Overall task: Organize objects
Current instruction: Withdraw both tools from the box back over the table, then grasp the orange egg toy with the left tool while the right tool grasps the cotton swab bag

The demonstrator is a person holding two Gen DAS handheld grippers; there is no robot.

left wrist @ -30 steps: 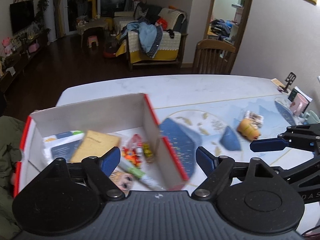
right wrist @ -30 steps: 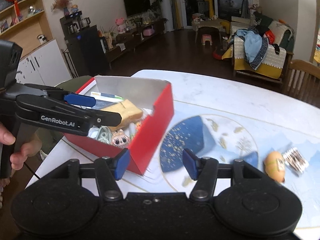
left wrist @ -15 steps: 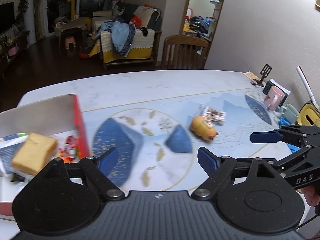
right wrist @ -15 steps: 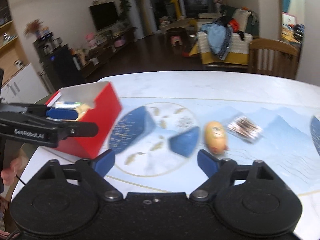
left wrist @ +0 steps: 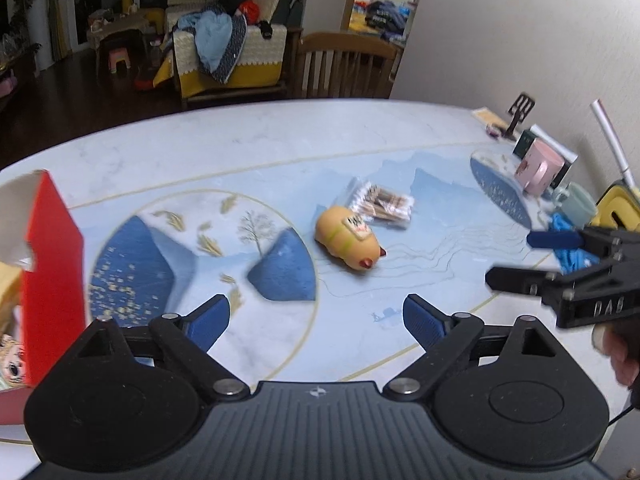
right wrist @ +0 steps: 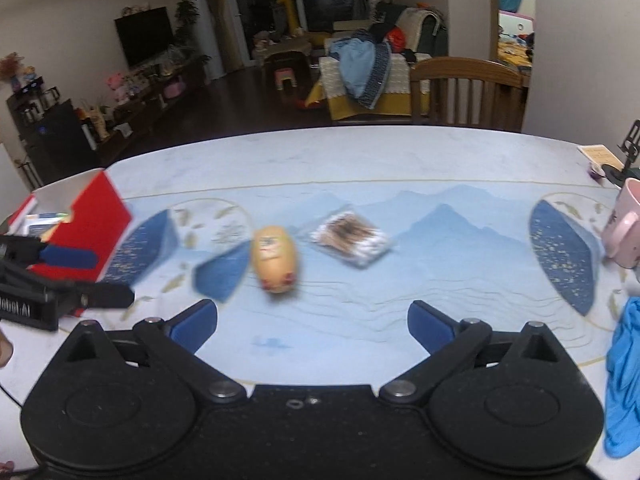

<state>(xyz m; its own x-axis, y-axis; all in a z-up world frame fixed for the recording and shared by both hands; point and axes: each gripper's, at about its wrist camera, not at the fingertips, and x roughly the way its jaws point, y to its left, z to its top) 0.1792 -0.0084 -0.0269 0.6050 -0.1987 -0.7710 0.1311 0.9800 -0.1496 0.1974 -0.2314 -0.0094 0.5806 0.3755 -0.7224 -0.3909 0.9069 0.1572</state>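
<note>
Both sets of jaws were opening with nothing between them: your left gripper [left wrist: 316,320] and your right gripper [right wrist: 312,326] stood wide above the patterned table [right wrist: 400,160]. The yellow pig-shaped toy [left wrist: 347,242] lay on the mat just beside the clear packet of cotton swabs [right wrist: 351,238], ahead of both grippers. The red box [right wrist: 86,224] stood well apart at the left edge, a pink mug [left wrist: 538,172] at the right.
</note>
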